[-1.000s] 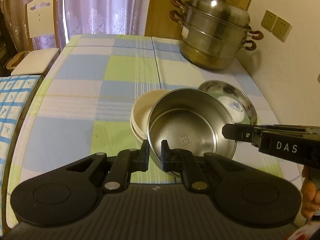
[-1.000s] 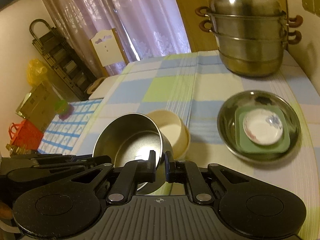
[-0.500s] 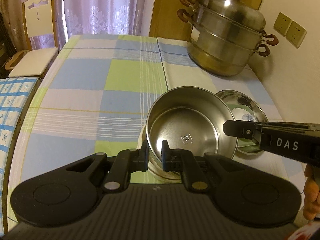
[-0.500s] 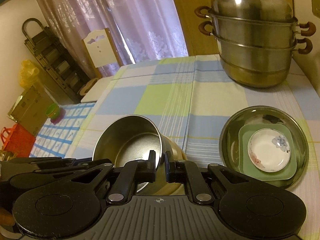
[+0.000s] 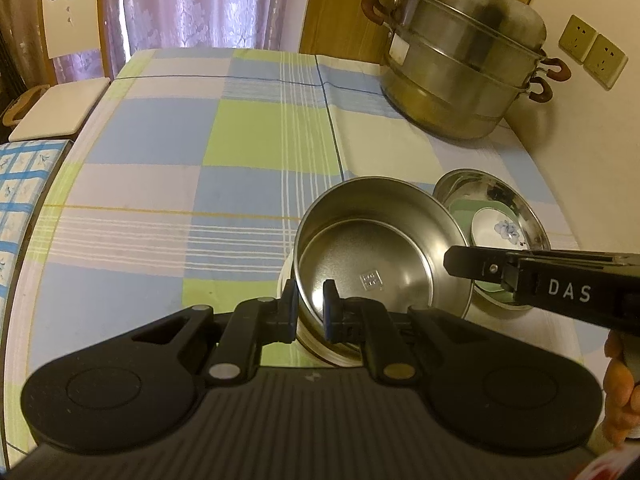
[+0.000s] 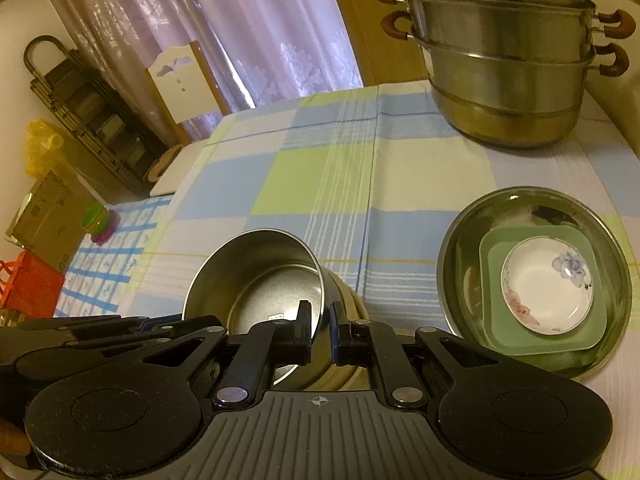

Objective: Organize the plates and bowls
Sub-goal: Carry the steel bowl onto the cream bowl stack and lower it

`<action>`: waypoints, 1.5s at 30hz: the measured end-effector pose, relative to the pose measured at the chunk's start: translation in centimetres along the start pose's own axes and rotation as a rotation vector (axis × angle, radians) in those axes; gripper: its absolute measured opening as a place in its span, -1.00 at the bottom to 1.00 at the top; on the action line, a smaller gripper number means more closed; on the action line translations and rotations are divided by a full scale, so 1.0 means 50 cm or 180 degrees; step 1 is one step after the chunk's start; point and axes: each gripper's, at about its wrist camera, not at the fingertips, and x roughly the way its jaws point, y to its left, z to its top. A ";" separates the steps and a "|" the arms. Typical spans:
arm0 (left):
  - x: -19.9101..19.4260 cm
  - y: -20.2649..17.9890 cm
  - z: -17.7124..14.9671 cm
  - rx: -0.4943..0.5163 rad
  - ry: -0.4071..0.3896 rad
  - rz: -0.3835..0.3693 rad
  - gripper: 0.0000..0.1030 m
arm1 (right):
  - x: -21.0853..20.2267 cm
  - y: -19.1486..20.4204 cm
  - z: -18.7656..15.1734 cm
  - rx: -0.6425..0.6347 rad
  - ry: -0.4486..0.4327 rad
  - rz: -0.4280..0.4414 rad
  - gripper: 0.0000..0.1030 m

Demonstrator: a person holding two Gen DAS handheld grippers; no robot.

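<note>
My left gripper [image 5: 311, 309] is shut on the near rim of a steel bowl [image 5: 380, 252], one finger inside and one outside. My right gripper [image 6: 320, 322] is shut on the same steel bowl [image 6: 256, 272] at its right rim. The bowl sits tilted in a cream bowl [image 6: 352, 312], of which only an edge shows [image 5: 285, 284]. To the right, a wide steel basin [image 6: 460, 240] holds a green square plate [image 6: 492, 280] and a small white flowered dish [image 6: 544, 284]; the basin also shows in the left wrist view [image 5: 480, 188].
A large steel steamer pot [image 5: 460, 64] stands at the table's far right by the wall. The checked tablecloth [image 5: 240, 140] covers the table. A white chair [image 5: 64, 60] stands at the far left; a folding rack [image 6: 80, 96] and boxes lie beyond the left edge.
Both grippers have carried the steel bowl rightward and set it down over the cream bowl, closer to the steel basin. The cream bowl is now mostly covered.
</note>
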 end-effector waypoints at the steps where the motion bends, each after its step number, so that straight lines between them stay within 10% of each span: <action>1: 0.001 0.000 0.000 -0.0003 0.0008 -0.0003 -0.80 | 0.002 -0.001 0.000 0.0007 0.0014 -0.0003 -0.83; 28: 0.010 0.005 -0.003 -0.0054 0.0072 -0.0032 -0.71 | 0.017 -0.005 -0.010 0.0058 0.0105 -0.0136 -0.77; 45: -0.063 -0.021 -0.026 0.0025 -0.0096 0.0028 -0.66 | -0.046 -0.008 -0.029 0.0063 -0.0050 -0.0073 -0.19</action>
